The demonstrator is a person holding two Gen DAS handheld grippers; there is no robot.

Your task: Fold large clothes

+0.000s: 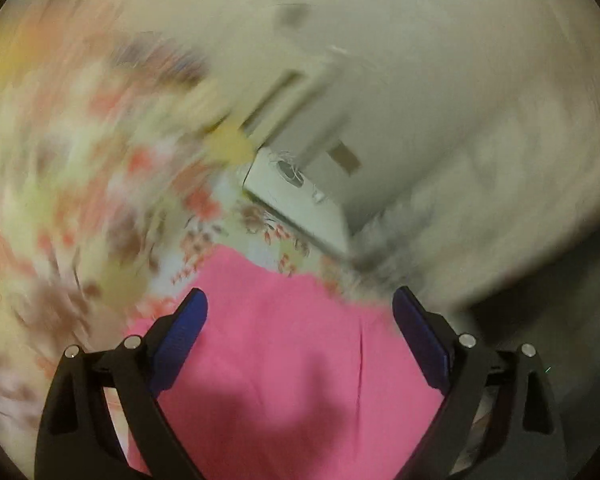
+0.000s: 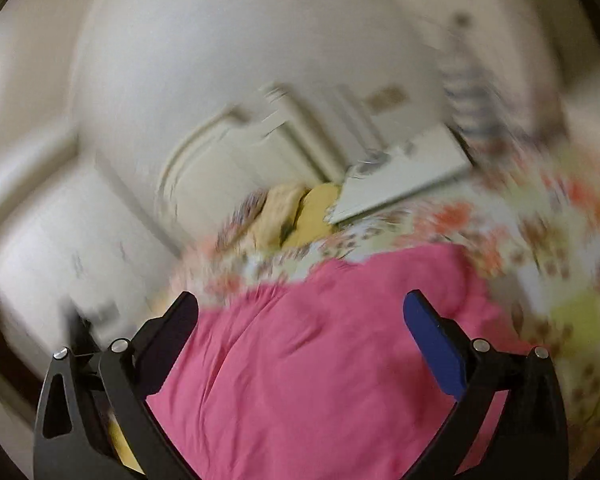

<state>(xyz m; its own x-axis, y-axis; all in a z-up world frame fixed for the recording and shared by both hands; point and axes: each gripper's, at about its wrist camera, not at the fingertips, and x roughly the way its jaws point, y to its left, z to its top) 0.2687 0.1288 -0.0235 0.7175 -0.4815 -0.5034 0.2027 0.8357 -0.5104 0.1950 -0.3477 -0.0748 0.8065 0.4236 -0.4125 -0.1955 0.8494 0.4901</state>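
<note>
Both tongs spread wide, nothing pinched. Left gripper (image 1: 300, 304): pink garment (image 1: 296, 360) lies flat under and between its fingers, floral bedsheet (image 1: 100, 160) beyond the tips. Right gripper (image 2: 300, 304): same pink cloth below its fingers, yellow cloth pile (image 2: 300, 216) farther ahead. Heavy blur.

Both my cameras sit just behind their fingers and look forward and somewhat down along them, close over the bed. My left wrist view faces the pink garment (image 1: 300, 360) low in frame, the floral bedsheet (image 1: 260, 236) beyond it and a white box (image 1: 296, 196) farther off. My right wrist view takes the same garment, sheet and box from the other side, the box toward its upper right. Both are smeared with motion blur at the edges.
</note>
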